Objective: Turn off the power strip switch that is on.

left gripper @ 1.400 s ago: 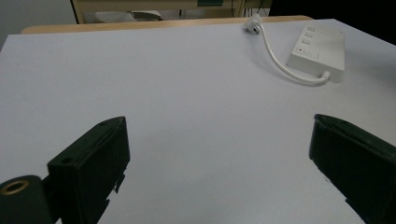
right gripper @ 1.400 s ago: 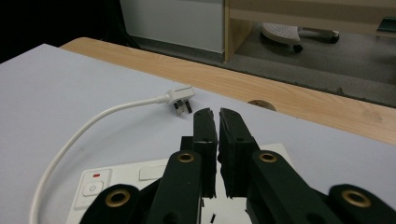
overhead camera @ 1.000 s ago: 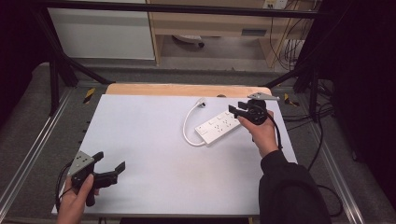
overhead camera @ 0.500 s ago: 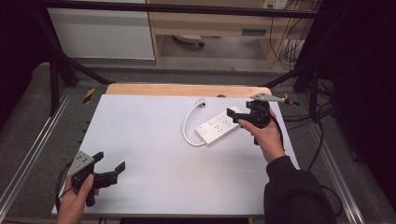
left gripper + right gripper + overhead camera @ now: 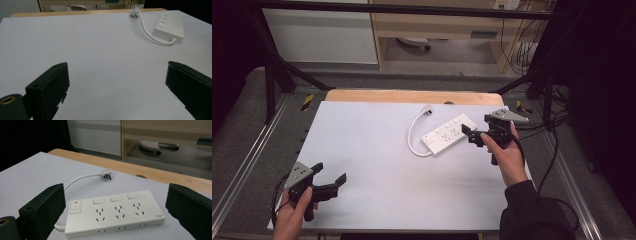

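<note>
While the left gripper [image 5: 328, 181] idles released, the right gripper [image 5: 473, 134] faces the strip [image 5: 448, 134].
Its fingers [image 5: 42, 210] gape empty, apparently lining up a grasp on the counter [image 5: 377, 150].

White power strip [image 5: 115, 216] with red-marked switch [image 5: 74, 207], white cord [image 5: 413, 131], pale grey table [image 5: 372, 150], black grippers.

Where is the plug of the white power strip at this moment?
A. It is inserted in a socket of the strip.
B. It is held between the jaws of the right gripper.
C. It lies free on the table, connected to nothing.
C: the plug lies on the white table beyond the power strip, prongs bare.
</note>
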`<state>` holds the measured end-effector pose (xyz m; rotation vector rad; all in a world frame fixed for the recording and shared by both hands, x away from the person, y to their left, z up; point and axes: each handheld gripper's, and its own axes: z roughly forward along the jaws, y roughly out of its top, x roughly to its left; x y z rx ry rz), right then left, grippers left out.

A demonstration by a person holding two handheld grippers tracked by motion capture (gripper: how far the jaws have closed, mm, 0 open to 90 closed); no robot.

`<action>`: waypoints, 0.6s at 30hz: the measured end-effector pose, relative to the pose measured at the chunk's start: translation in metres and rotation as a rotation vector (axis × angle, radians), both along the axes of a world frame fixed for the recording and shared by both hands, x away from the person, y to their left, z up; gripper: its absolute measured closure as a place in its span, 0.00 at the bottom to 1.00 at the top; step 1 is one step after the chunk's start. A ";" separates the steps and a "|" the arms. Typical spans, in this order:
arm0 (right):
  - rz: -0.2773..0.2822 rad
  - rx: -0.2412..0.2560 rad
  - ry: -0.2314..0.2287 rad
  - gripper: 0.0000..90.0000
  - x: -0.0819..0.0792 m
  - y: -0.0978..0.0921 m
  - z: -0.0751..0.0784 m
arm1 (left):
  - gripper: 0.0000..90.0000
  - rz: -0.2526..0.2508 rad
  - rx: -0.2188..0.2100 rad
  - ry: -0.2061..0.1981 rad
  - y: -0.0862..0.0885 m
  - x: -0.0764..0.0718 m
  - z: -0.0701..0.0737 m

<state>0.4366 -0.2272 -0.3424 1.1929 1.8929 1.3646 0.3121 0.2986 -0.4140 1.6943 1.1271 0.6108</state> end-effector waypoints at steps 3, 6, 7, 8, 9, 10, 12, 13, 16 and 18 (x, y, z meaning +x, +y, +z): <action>-0.005 -0.006 -0.017 0.03 -0.012 -0.005 -0.005 | 0.06 0.001 0.000 0.001 0.000 0.000 0.000; -0.008 -0.020 -0.028 0.03 -0.023 -0.010 -0.011 | 0.06 0.002 -0.004 0.002 0.000 0.000 0.000; -0.004 -0.020 -0.031 0.04 -0.026 -0.012 -0.013 | 0.06 0.003 -0.004 0.003 0.000 0.000 0.000; 0.003 -0.020 -0.025 0.05 -0.030 -0.013 -0.015 | 0.06 0.005 -0.005 0.004 0.000 0.000 0.000; 0.005 -0.025 -0.025 0.05 -0.033 -0.015 -0.017 | 0.06 0.005 -0.007 0.005 0.000 0.000 0.000; 0.003 -0.026 -0.029 0.05 -0.037 -0.016 -0.019 | 0.06 0.006 -0.008 0.005 0.000 0.000 0.000; -0.001 -0.031 -0.033 0.05 -0.045 -0.019 -0.023 | 0.06 0.008 -0.009 0.005 0.000 0.000 -0.001; -0.002 -0.029 -0.033 0.05 -0.049 -0.021 -0.026 | 0.06 0.007 -0.010 0.005 0.001 0.000 -0.001; -0.008 -0.015 -0.036 0.05 -0.058 -0.025 -0.035 | 0.06 0.008 -0.009 0.006 0.001 0.000 -0.001; -0.011 -0.027 -0.042 0.05 -0.062 -0.027 -0.042 | 0.06 0.008 -0.010 0.007 0.001 0.000 -0.001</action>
